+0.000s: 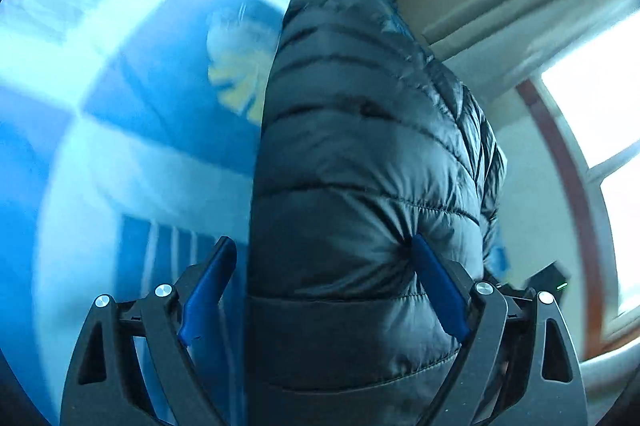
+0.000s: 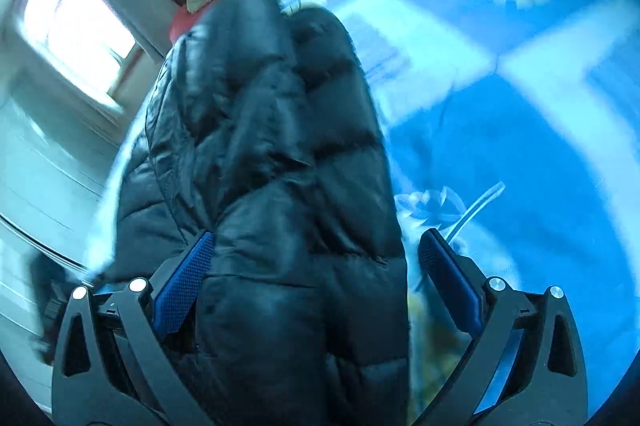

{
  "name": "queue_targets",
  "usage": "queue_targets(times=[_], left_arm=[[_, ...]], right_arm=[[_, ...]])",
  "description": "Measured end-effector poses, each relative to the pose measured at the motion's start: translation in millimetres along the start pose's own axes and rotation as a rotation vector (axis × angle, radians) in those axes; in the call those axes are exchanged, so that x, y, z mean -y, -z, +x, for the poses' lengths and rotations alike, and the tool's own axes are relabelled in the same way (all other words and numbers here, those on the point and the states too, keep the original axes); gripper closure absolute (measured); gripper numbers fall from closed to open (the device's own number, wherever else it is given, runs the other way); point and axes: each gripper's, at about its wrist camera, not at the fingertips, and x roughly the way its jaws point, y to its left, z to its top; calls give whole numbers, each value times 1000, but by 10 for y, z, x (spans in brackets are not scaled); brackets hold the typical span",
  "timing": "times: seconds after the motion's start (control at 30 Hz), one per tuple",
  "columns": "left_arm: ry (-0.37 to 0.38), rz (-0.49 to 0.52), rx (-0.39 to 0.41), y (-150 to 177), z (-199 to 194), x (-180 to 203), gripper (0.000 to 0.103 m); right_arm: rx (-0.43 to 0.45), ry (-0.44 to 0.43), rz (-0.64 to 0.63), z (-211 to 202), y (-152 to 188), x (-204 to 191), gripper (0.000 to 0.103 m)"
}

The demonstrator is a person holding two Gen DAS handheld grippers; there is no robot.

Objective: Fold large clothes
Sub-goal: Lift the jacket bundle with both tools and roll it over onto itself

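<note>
Blue patterned bedspread blurs behind, window upper left. Black puffer jacket fills centre frame, between spread fingers of left gripper and right gripper. Likely mid-fold; next, close on fabric.

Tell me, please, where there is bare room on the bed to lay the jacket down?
Bare bedsheet lies left of the jacket in the left view, and right of it in the right view. The jacket fills the middle of both.
</note>
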Motion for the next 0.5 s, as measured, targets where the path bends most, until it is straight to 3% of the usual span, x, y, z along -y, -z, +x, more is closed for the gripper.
queue_targets(times=[0.3,0.5], left_arm=[[9,29,-47,-126,168,114,14],[-24,12,-20,-79,180,184,24]], right_arm=[[-3,-21,-26,105,-49,-92,4],[-10,-92,14,118,-42,-32,27]])
